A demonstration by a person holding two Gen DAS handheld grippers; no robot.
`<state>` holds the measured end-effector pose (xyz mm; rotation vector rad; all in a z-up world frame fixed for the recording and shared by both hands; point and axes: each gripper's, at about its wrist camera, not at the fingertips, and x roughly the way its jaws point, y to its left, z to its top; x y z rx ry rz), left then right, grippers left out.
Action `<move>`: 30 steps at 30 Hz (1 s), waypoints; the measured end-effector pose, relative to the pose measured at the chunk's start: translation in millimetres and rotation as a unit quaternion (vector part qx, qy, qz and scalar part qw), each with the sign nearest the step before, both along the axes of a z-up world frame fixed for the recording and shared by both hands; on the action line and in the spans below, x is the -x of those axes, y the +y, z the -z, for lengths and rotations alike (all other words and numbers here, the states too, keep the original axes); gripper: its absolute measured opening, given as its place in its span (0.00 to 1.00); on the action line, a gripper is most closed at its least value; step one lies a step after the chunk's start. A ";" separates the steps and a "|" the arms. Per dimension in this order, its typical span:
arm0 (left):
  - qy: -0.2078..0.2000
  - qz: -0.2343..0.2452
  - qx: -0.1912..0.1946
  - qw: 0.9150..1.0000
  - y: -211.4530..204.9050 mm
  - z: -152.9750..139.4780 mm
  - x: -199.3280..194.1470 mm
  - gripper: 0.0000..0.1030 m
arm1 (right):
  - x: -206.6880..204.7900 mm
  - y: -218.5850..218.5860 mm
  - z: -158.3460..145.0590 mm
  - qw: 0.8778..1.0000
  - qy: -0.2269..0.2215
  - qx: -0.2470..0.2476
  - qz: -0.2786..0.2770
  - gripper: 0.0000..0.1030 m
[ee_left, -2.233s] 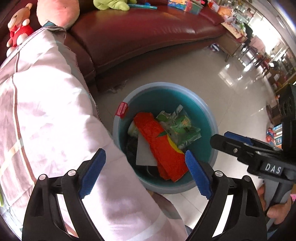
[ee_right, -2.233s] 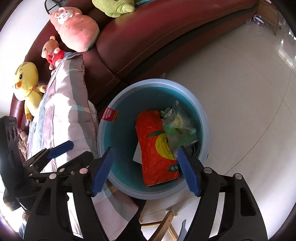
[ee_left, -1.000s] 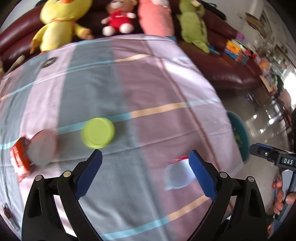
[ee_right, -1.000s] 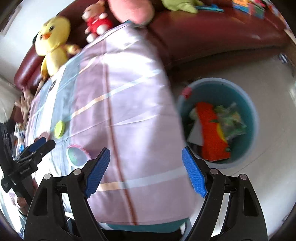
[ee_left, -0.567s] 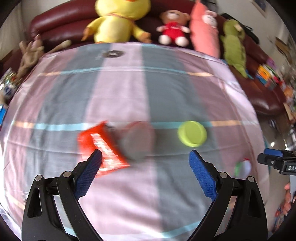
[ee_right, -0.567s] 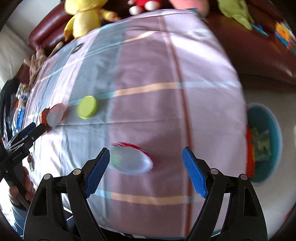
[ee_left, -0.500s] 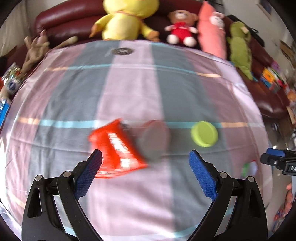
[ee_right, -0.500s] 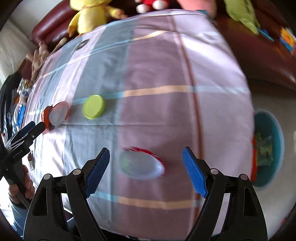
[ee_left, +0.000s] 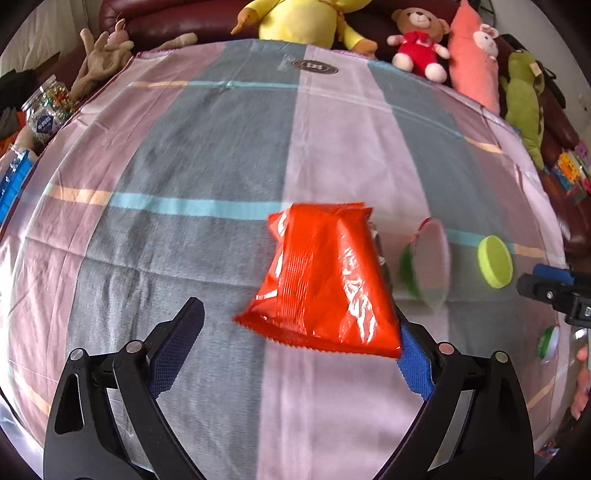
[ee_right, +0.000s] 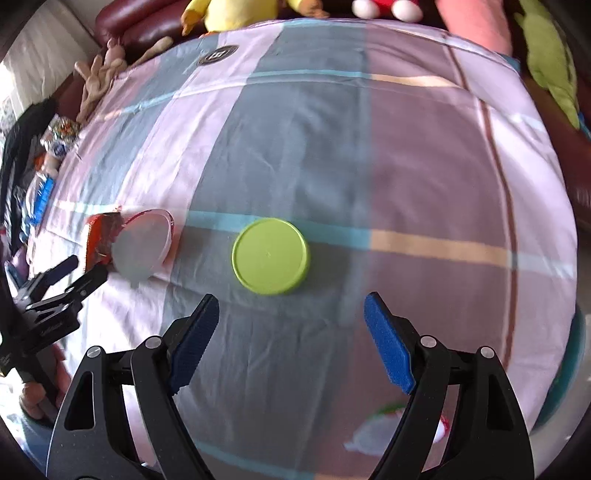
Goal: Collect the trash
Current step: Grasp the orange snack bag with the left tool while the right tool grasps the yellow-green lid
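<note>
An orange-red snack bag (ee_left: 325,277) lies on the striped cloth, just ahead of my open left gripper (ee_left: 295,347); its near corner overlaps the right fingertip. Right of it lie a clear plastic cup (ee_left: 428,266) on its side and a lime-green lid (ee_left: 495,261). In the right wrist view the lime-green lid (ee_right: 270,256) lies flat just ahead of my open, empty right gripper (ee_right: 291,343). The cup (ee_right: 142,247) and bag (ee_right: 99,236) are to its left, beside the left gripper (ee_right: 66,277). Another cup (ee_right: 391,428) lies near the bottom edge.
The table is covered by a pink, grey and blue striped cloth (ee_left: 207,147). Plush toys (ee_left: 310,18) line a maroon sofa behind it. A jar (ee_left: 46,110) and clutter stand at the left edge. The teal bin's rim (ee_right: 563,369) shows past the right edge.
Both grippers swung from above the bin to over the table. The left came close to the red bag; the right came close to the green lid. Both stayed open.
</note>
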<state>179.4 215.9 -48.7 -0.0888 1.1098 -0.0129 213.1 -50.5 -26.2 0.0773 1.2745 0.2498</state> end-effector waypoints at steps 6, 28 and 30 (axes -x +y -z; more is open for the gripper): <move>0.003 0.010 -0.009 1.000 4.5 3.5 -2.8 0.92 | -13.2 19.1 16.9 1.000 -0.010 0.022 -0.014 0.75; -0.044 0.014 -0.001 0.999 -6.6 -15.7 -2.6 0.36 | 4.8 9.7 5.4 0.999 -0.050 0.021 -0.006 0.51; -0.047 0.013 -0.004 0.999 -9.1 -17.8 1.3 0.34 | 9.1 7.3 0.4 0.999 -0.052 0.014 -0.005 0.51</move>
